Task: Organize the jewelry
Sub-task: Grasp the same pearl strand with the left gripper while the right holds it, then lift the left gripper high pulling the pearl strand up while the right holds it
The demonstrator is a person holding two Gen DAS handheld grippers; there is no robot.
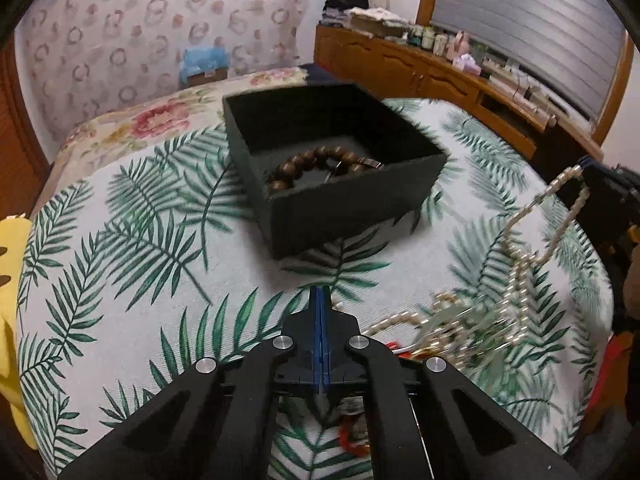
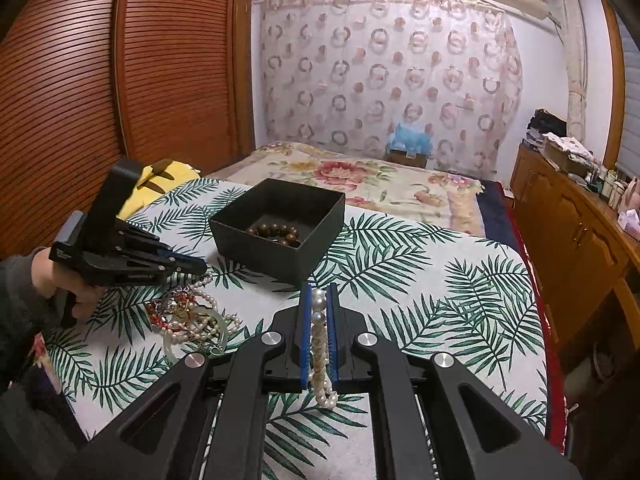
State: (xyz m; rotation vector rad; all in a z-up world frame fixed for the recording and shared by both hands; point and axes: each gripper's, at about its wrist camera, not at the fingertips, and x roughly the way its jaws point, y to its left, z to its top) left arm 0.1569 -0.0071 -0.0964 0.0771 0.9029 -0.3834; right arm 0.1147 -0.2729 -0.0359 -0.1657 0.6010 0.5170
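An open black box [image 1: 352, 196] [image 2: 256, 240] stands on the palm-leaf cloth and holds a brown wooden bead bracelet [image 1: 320, 166] [image 2: 274, 234]. My right gripper [image 2: 319, 292] is shut on a white pearl necklace [image 2: 319, 340] and holds it above the cloth; the strand [image 1: 532, 236] hangs from it down to a tangled jewelry pile [image 1: 460, 324] [image 2: 192, 320] of pearls, a pale green bangle and red beads. My left gripper [image 1: 321, 292] [image 2: 198, 266] is shut and empty, low beside the pile.
A floral bedspread [image 2: 360, 176] lies behind the leaf cloth [image 2: 420, 280]. A wooden dresser [image 2: 580, 240] with small items stands to the right, a slatted wardrobe [image 2: 100, 80] to the left. A yellow cloth [image 1: 12, 300] lies at the cloth's left edge.
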